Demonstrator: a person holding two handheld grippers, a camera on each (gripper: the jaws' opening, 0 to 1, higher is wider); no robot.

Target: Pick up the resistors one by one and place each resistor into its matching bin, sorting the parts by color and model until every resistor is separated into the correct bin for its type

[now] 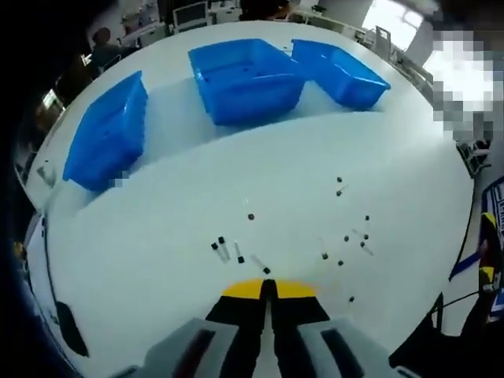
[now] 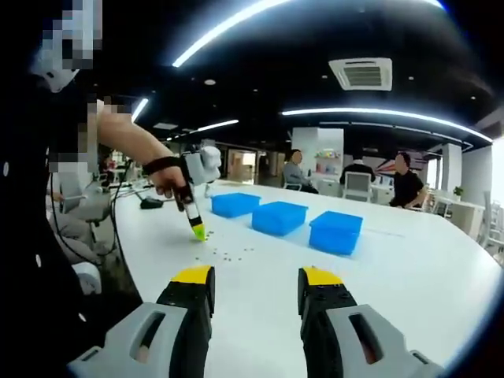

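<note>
Several small resistors (image 1: pixel 239 253) lie scattered on the white table (image 1: pixel 157 236), some by my left jaws, others further right (image 1: pixel 346 236). Three blue bins stand beyond them: left bin (image 1: pixel 108 134), middle bin (image 1: pixel 246 79), right bin (image 1: pixel 340 72). My left gripper (image 1: pixel 268 288) is shut, its yellow tips together just short of one resistor (image 1: pixel 261 264). In the right gripper view a hand holds that left gripper (image 2: pixel 198 231) tip-down over the resistors (image 2: pixel 228 253). My right gripper (image 2: pixel 257 276) hangs open and holds nothing, well back from the bins (image 2: pixel 279 216).
The table edge curves round the left and bottom of the left gripper view, with a dark object (image 1: pixel 69 329) near it. A black cable (image 2: pixel 146 203) lies at the far left. Seated people (image 2: pixel 406 187) and chairs are behind the table.
</note>
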